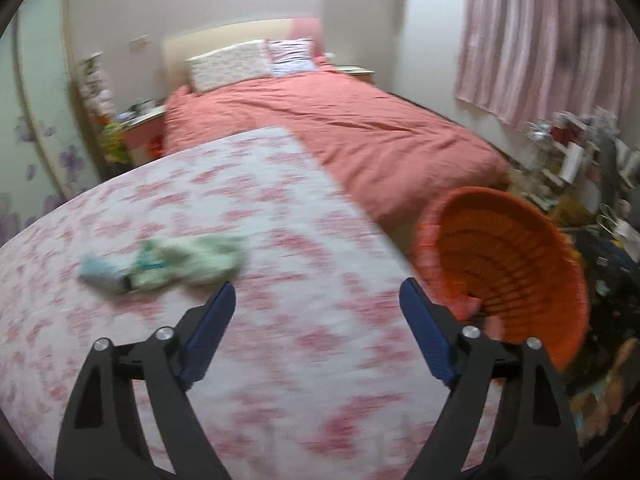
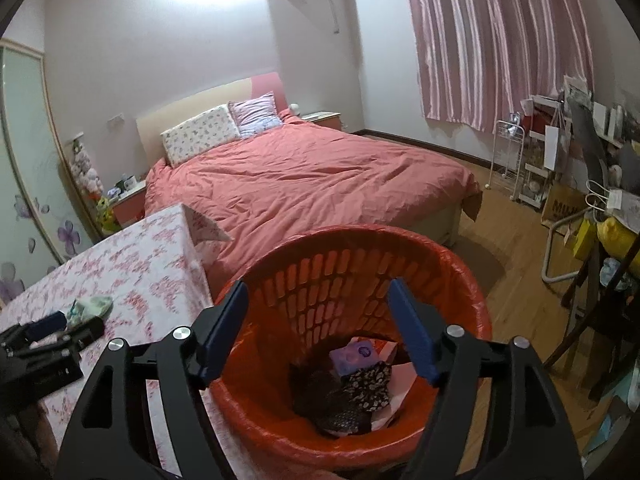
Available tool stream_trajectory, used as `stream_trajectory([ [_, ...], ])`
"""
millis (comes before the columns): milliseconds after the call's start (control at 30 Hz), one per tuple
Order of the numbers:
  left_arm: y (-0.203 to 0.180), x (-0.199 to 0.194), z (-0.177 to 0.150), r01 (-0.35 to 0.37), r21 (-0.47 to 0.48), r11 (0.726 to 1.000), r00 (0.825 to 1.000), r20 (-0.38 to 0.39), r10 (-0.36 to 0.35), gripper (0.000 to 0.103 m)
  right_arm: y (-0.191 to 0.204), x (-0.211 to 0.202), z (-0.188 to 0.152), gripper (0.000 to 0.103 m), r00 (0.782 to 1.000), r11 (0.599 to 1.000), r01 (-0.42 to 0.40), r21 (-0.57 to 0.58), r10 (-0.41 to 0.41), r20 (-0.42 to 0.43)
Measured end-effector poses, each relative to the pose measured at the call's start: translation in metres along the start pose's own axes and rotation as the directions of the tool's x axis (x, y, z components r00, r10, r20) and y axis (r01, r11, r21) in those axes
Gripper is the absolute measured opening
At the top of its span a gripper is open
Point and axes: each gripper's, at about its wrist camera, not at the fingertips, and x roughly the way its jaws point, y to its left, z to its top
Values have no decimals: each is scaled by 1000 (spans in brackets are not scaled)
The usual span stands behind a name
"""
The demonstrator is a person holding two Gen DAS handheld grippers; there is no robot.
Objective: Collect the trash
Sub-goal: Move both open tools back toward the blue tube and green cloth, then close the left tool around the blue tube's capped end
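Both tongs gaping empty, your left gripper is nearing the crumpled pale-green wrapper on the floral tablecloth, probably bound next for the orange plastic basket under your right gripper.

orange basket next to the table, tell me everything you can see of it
The orange basket is round, seemingly plastic, with slotted, ribbed walls and a thick rim. It stands upright on the wooden floor, close beside the floral-clothed table, near the bed's foot. Inside lie a purple packet, dark patterned wrappers and pale paper. The open right tongs hover above it, touching nothing.
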Motion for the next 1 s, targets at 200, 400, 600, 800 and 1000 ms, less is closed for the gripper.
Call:
stream_trajectory([
  [200,82,8,-1,-179,-126,976,984,-31,176,89,23,-2,-6,75,999,999,-39,-38,38,-24],
  [400,143,28,7,-278,-267,923,961,-89,263,89,53,2,-13,75,995,993,-87,-83,82,-60],
  [600,165,55,19,-324,-299,898,945,-144,293,89,78,8,-20,75,990,984,-120,-135,107,-95],
  [800,182,62,2,-331,-256,908,939,-183,291,84,93,10,-30,75,985,976,-139,-170,118,-126],
  [1000,211,52,-16,-296,-281,913,948,-202,245,71,104,17,-33,75,978,973,-165,-160,140,-155],
])
